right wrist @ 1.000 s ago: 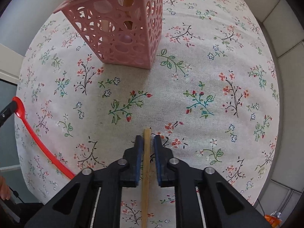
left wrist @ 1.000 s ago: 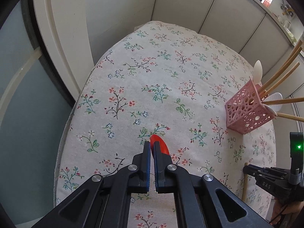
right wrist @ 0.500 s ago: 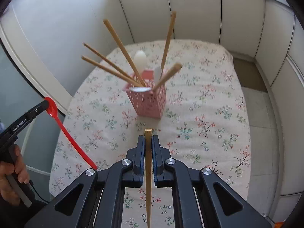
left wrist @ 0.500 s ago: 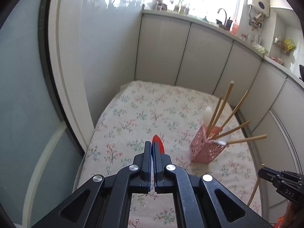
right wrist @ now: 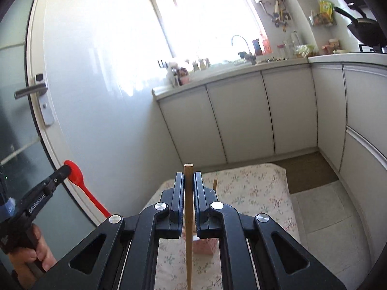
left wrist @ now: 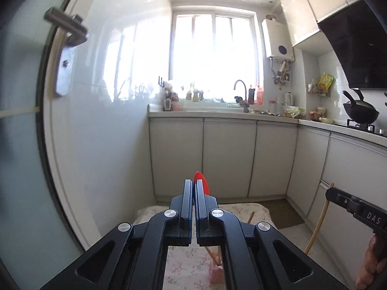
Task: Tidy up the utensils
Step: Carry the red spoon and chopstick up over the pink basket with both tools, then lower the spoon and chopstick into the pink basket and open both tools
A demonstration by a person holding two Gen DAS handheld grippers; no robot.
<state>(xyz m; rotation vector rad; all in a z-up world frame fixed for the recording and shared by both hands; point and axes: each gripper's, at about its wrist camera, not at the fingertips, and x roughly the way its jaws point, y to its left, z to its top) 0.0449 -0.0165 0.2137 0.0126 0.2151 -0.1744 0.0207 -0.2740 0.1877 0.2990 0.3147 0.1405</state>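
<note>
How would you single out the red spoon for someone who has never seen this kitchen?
Start at the glass door on the left of the right wrist view. In front of it the left gripper is shut on the red spoon by its bowl, handle slanting down. It is the only red utensil; the chopstick is wooden.

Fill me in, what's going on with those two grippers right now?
A person is sorting utensils with a gripper in each hand. The left gripper is shut on a red spoon, pinched at its bowl. The right gripper is shut on a chopstick. Both are held up above the table, facing the cabinets. The pink holder stands below, mostly hidden behind the fingers, so neither utensil is in it yet.
</note>
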